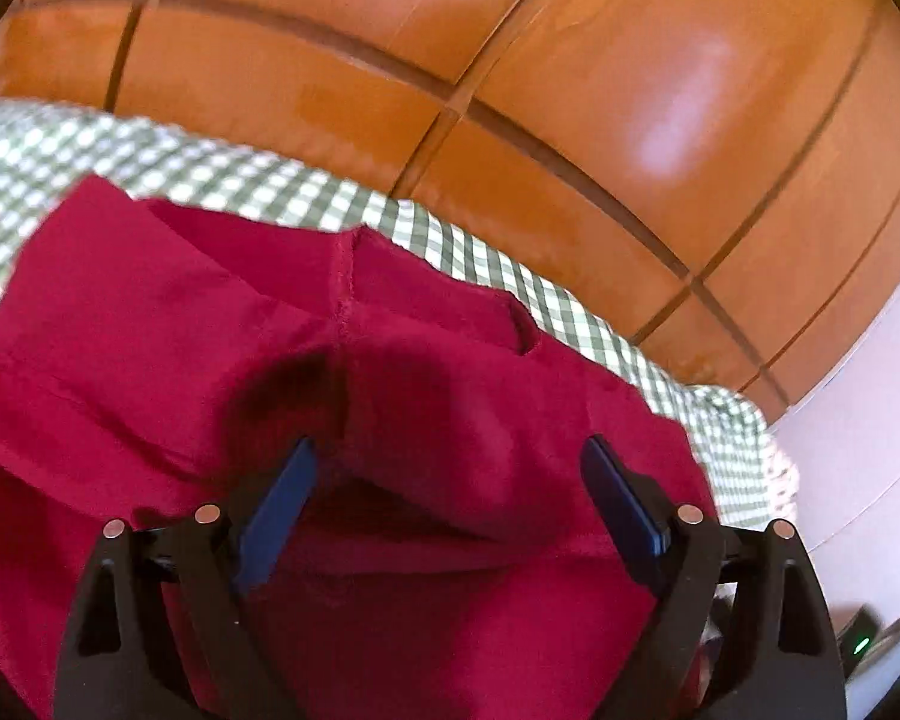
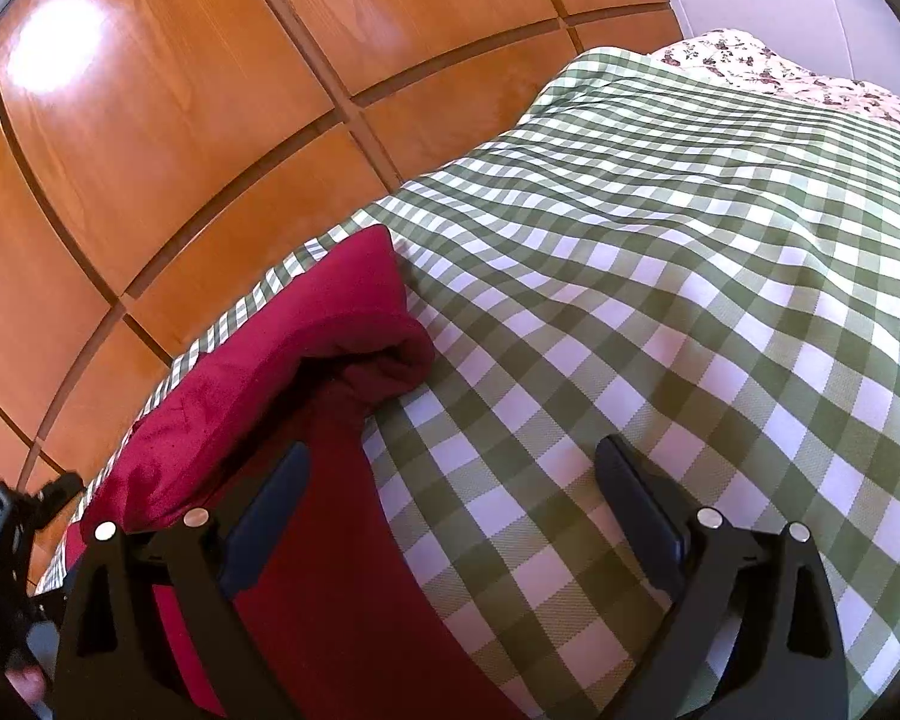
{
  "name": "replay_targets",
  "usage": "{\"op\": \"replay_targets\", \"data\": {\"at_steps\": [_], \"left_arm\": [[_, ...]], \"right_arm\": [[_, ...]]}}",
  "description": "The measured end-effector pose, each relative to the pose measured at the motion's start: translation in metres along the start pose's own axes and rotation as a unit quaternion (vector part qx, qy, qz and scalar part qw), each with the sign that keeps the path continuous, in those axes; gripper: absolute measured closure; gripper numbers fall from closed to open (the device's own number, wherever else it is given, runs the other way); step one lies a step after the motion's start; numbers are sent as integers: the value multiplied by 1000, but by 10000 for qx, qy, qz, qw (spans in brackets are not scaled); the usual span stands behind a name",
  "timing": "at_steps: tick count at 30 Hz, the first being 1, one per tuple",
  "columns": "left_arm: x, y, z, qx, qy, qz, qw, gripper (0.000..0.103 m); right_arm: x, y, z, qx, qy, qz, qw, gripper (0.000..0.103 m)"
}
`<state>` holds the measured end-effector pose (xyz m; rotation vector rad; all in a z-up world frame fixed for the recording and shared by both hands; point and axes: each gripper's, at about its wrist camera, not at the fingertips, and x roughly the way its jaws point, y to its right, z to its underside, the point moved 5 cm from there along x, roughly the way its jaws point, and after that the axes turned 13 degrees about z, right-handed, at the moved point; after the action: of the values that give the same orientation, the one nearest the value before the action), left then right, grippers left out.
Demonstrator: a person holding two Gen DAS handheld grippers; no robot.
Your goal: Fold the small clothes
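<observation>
The red garment point(image 1: 342, 396) lay rumpled on the green-checked bedcover point(image 1: 150, 174), close to the edge that faced the wooden wardrobe doors point(image 1: 510, 90). The left gripper point(image 1: 450, 468) hung over it with its jaws wide apart and nothing clamped. A soft hump of red cloth sat between and just ahead of the blue pads point(image 1: 282, 510), and a stitched seam ran away from the jaws toward the cover's far edge. That spot looked chosen for picking up the raised fold.

The right gripper point(image 2: 453, 474) was likewise open and empty. Its left-hand jaw stood over the garment's point(image 2: 306, 480) near edge and its right-hand jaw over bare bedcover point(image 2: 660, 252). Ahead of the left-hand jaw the cloth was bunched into a thick roll, so the folding seemed unfinished. A flowered pillow point(image 2: 750, 60) lay far beyond the jaws. Part of the other gripper showed at the picture's left edge.
</observation>
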<state>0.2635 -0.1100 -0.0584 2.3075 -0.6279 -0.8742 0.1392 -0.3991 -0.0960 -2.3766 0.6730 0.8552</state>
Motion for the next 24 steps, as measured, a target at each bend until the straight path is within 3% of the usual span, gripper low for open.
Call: {"op": "replay_targets", "data": {"at_steps": [1, 3, 5, 10, 13, 16, 19, 24], "left_arm": [[3, -1, -3, -91, -57, 2, 9999, 25], [13, -9, -9, -272, -349, 83, 9990, 92], [12, -11, -10, -245, -481, 101, 9985, 95], [-18, -31, -13, 50, -144, -154, 9998, 95], [-24, -52, -2, 123, -228, -340, 9991, 95], [-24, -65, 8, -100, -220, -68, 9997, 95], [-23, -72, 9, -318, -183, 186, 9992, 95], [-24, -77, 9, -471, -145, 404, 9980, 94]], "right_arm": [[1, -1, 0, -5, -9, 7, 10000, 6], [1, -2, 1, -4, -14, -2, 10000, 6], [2, -3, 1, -6, -16, 4, 10000, 6], [3, -5, 1, -55, -38, 34, 10000, 5], [5, -10, 3, -176, -100, 117, 9997, 3], [9, -21, 4, -513, -294, 410, 9974, 2], [14, -39, -1, -1022, -371, 441, 9931, 2], [46, -59, -15, -1423, -575, 1001, 9831, 2]]}}
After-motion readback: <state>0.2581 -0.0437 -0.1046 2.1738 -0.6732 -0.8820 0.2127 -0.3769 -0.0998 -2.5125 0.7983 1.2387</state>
